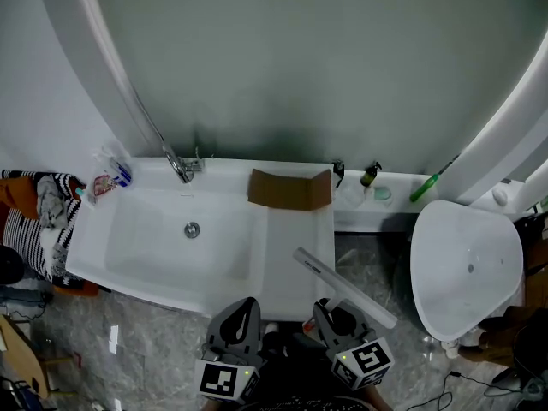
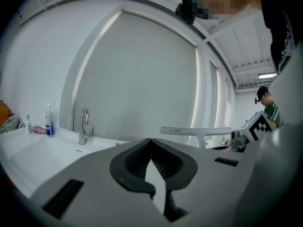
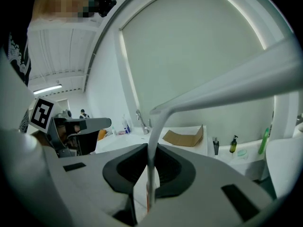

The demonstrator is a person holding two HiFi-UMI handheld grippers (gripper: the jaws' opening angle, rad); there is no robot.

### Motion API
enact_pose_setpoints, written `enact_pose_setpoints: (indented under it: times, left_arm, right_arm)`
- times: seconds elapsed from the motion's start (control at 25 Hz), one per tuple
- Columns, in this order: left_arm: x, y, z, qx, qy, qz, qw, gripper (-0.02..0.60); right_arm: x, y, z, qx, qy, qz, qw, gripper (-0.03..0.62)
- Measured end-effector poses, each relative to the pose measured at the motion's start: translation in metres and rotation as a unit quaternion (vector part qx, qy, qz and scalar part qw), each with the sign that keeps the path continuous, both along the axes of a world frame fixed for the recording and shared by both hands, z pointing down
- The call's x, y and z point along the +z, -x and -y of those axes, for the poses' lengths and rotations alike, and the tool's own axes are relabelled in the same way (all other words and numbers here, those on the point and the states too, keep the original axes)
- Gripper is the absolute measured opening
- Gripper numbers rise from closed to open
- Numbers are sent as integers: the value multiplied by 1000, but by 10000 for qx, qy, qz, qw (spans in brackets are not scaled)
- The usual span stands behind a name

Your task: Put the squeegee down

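Grey right tool point(image 3: 150, 148): jaws clamped on the thin white handle of the squeegee, low in the head view at about 5 o'clock.
Squeegee point(image 1: 344, 286): held in the air by its handle alone; the long white blade slanted from 10 to 4 o'clock over the front right corner of the counter and the floor beside it.
Left tool point(image 2: 151, 144): jaws together at the tips with nothing between them, just beside the right tool at its 9 o'clock.
Counter point(image 1: 295, 259): white, stretching away from both tools toward 12 o'clock.
Sink point(image 1: 154, 255): set into the counter at 10 o'clock, with a drain in the middle of the bowl.
Faucet point(image 1: 180, 168): chrome, at the back rim of the sink, 11 o'clock.
Cardboard point(image 1: 289, 189): a brown folded piece at the counter's back edge, 12 o'clock.
Bottles point(image 1: 370, 175): two small pump bottles on the ledge at 1 o'clock.
White bowl point(image 1: 467, 268): a large fixture at 3 o'clock, apart from the counter.
Floor point(image 1: 154, 332): grey marbled stone.
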State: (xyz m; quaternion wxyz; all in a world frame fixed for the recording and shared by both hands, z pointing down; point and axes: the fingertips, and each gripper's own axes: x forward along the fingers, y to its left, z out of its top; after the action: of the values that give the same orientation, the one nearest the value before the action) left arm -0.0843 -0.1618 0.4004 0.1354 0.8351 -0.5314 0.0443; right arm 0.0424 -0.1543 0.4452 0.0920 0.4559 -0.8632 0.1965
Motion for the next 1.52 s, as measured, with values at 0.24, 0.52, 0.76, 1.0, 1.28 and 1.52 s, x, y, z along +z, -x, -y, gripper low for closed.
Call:
enact_pose_setpoints:
  times: [0.24, 0.52, 0.76, 1.0, 1.28, 1.52]
  left_arm:
    - [-8, -20, 30, -135, -149, -25, 9998, 5]
    - [5, -30, 40, -285, -202, 65, 9994, 5]
    - [7, -31, 48, -260, 8, 65, 9996, 5]
    - [-5, -19, 67, -238, -193, 178, 9994, 5]
    - [-7, -7, 85, -246, -214, 248, 9992, 5]
    - [-15, 5, 100, -411, -284, 246, 9985, 5]
  right_arm:
    - [-7, -24, 40, -55, -159, 40, 9998, 54]
    - [-2, -34, 52, -232, -78, 191, 9995, 54]
    - [-5, -31, 63, -158, -65, 298, 9994, 54]
    - [-2, -20, 72, -105, 132, 506, 9986, 54]
    - [26, 0, 101, -170, 709, 976, 9926, 54]
    - [52, 5, 134, -190, 1015, 997, 9896, 53]
